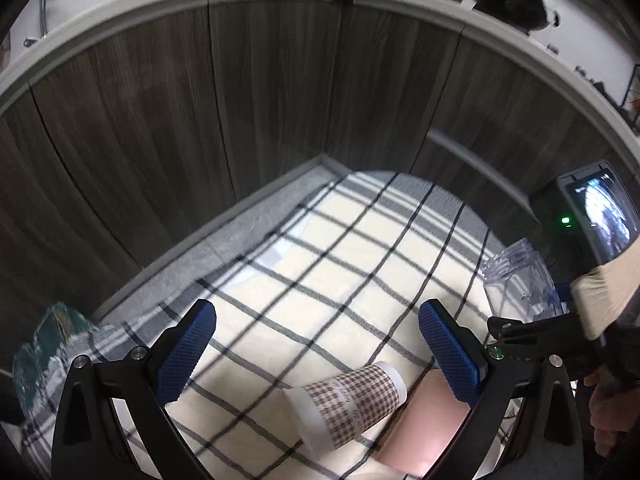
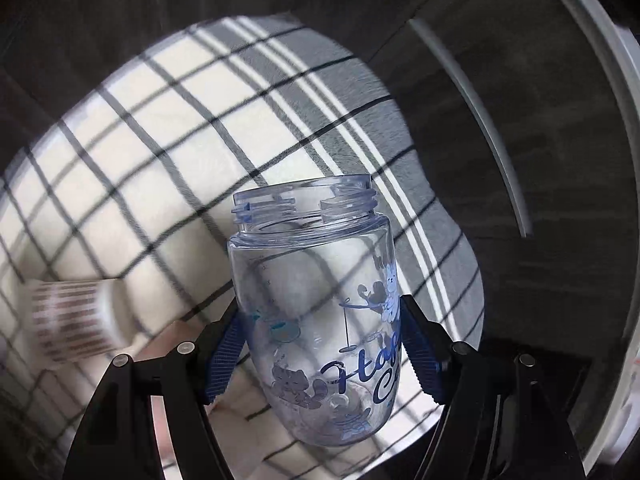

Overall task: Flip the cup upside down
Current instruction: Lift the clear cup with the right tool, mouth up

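The cup is a clear, blue-tinted plastic tumbler with a threaded open mouth and rounded base, held above the checked cloth with its mouth pointing away from the camera. The right claw is clenched on its lower body, blue ribbed pads pressing both sides. Printed on it are blue cartoon animals and script letters reading "Hap" and "C"; the rest curves out of sight. The left claw hangs released, holding nothing, over the cream cloth with black and grey lines. Below it a paper cup with brown houndstooth print lies on its side on the worktop.
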A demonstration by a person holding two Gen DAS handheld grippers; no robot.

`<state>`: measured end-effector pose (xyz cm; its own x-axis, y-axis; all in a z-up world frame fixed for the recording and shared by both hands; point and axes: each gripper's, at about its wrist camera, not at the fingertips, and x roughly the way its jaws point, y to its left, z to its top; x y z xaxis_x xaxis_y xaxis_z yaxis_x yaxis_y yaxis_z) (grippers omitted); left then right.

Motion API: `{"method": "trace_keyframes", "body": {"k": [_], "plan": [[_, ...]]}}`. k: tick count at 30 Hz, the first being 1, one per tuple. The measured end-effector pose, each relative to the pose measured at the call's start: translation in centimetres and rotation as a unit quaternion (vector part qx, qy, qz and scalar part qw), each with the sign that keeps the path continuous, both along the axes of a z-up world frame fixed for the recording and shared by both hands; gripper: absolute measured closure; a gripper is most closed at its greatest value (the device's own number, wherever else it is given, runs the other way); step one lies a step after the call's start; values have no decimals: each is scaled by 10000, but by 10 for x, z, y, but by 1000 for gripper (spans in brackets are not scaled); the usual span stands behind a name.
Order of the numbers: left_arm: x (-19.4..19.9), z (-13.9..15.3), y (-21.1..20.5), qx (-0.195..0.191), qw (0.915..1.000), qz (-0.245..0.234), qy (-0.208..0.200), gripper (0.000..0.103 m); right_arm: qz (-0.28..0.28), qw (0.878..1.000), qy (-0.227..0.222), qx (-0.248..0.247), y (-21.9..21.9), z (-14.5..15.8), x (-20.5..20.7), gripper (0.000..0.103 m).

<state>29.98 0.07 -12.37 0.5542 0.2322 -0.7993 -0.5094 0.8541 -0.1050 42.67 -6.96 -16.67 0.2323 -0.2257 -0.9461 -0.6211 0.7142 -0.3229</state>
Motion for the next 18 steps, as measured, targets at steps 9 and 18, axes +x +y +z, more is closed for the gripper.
{"method": "trace_keyframes", "body": {"k": [9, 18], "plan": [[-53, 47, 18, 266, 9954, -721, -569, 0, -1062, 9867, 103, 1224, -18, 61, -57, 30], [-112, 57, 42, 314, 9870, -1361, -790, 0, -2572, 9228, 670, 2790, -38, 54, -155, 30]]}}
